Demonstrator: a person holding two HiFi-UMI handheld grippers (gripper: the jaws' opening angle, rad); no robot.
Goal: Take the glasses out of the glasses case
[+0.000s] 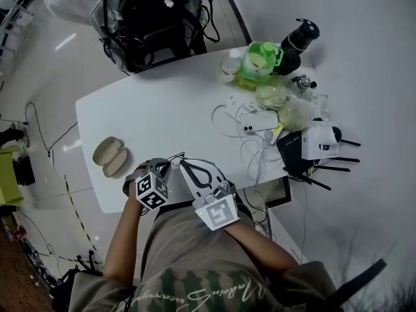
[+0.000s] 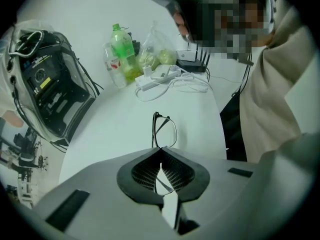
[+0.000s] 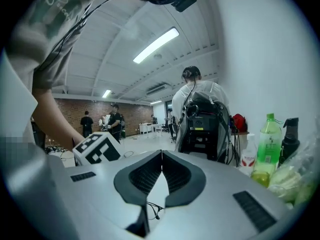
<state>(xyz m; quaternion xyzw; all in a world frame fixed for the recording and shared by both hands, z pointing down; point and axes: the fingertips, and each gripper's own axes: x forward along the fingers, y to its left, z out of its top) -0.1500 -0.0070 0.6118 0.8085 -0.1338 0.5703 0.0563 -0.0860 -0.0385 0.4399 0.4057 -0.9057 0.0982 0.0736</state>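
While the case (image 1: 109, 156) lies open and well left of both tongs, the left tongs (image 2: 160, 148) pinch the glasses (image 2: 164, 131), lens upright just beyond their tips, likely to carry them away. The right tongs (image 3: 161, 153) wait clenched alongside, seemingly gripping nothing.

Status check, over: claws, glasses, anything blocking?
Left claw shut on glasses, out of case. Right claw shut, nothing seen between. Glasses case open, empty, off left. Nothing blocking.

We can read no words with certainty: the cursive print across the shirt (image 1: 195, 296), at six o'clock in the head view, is too blurred.
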